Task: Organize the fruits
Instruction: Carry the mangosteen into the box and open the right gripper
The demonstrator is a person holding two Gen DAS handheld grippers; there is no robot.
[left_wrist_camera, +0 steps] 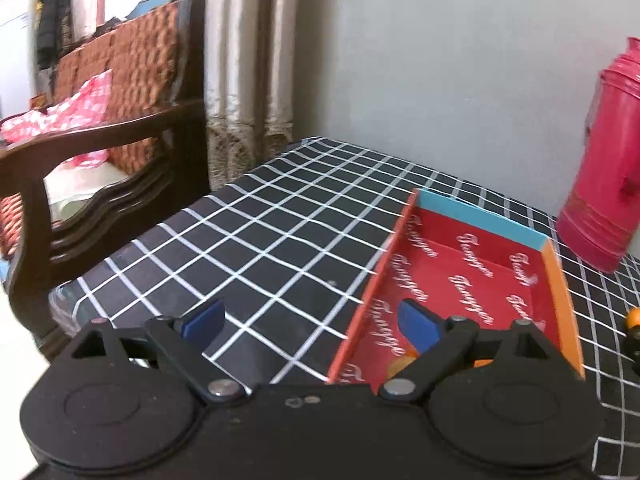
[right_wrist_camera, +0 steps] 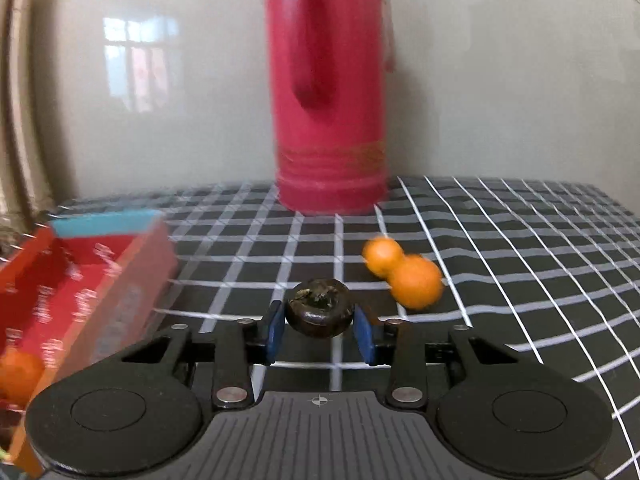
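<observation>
Dark wood forms the armchair (left_wrist_camera: 80, 152) at the far left of the left wrist view, beside the black checked tablecloth (left_wrist_camera: 248, 232). The left gripper (left_wrist_camera: 312, 322) hovers with its blue pads spread wide and nothing between them; its right pad hangs over the near end of the red box (left_wrist_camera: 460, 264). An orange fruit (left_wrist_camera: 400, 366) lies inside that box, partly hidden behind the linkage.

In the right wrist view, the same red box (right_wrist_camera: 80, 280) sits at the left edge with 1 orange (right_wrist_camera: 20, 368) visible in it. At centre, the right gripper (right_wrist_camera: 319, 330) is clamped on a dark round fruit (right_wrist_camera: 319, 312), held between both pads and apparently clear of the cloth. 2 loose oranges (right_wrist_camera: 404, 274) rest touching each other on the cloth to the right. A red flask (right_wrist_camera: 328, 92) stands upright behind.

Current step, as judged: transfer of the dark fruit to the box. The next move calls for travel leftward over the box wall, then release inside. The 2 oranges remain to be collected.
</observation>
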